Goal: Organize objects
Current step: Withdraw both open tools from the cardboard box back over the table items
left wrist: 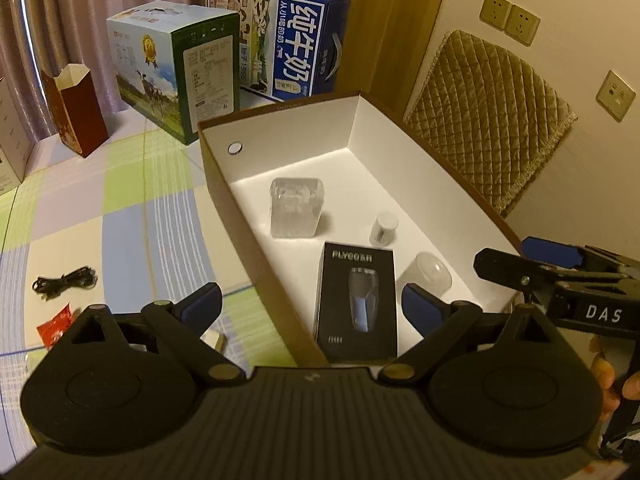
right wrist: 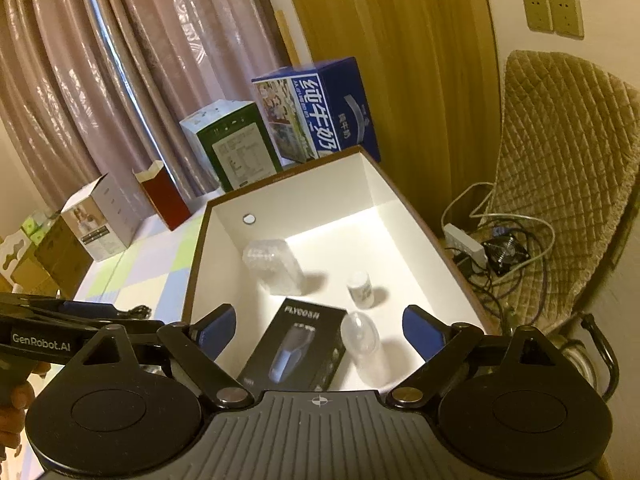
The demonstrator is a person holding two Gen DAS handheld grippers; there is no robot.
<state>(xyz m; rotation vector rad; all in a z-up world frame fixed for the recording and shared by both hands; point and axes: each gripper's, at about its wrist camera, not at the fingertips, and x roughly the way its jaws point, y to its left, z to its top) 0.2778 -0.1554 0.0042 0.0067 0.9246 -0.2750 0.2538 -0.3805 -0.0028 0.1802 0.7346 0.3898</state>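
Note:
A brown box with a white inside [left wrist: 280, 128] [right wrist: 224, 240] stands on the checked table. In it lie a black shaver package [left wrist: 356, 300] [right wrist: 294, 348], a clear square container [left wrist: 296, 208] [right wrist: 276, 266], a small white jar [left wrist: 384, 228] [right wrist: 361, 288] and a clear rounded bottle [left wrist: 430, 274] [right wrist: 362, 338]. My left gripper [left wrist: 312, 304] hangs open over the box's near left wall, nothing between its fingers. My right gripper [right wrist: 320, 332] is open above the shaver package and the bottle, touching neither. It also shows at the right of the left wrist view [left wrist: 520, 264].
On the table left of the box lie a black cable [left wrist: 64, 282], a red packet [left wrist: 56, 326] and a small white item [left wrist: 214, 342]. Milk cartons [left wrist: 280, 40] [right wrist: 320, 112], a red paper bag [left wrist: 76, 112] and other boxes [right wrist: 100, 224] stand behind. A quilted chair [right wrist: 560, 160] and cords [right wrist: 492, 256] are at the right.

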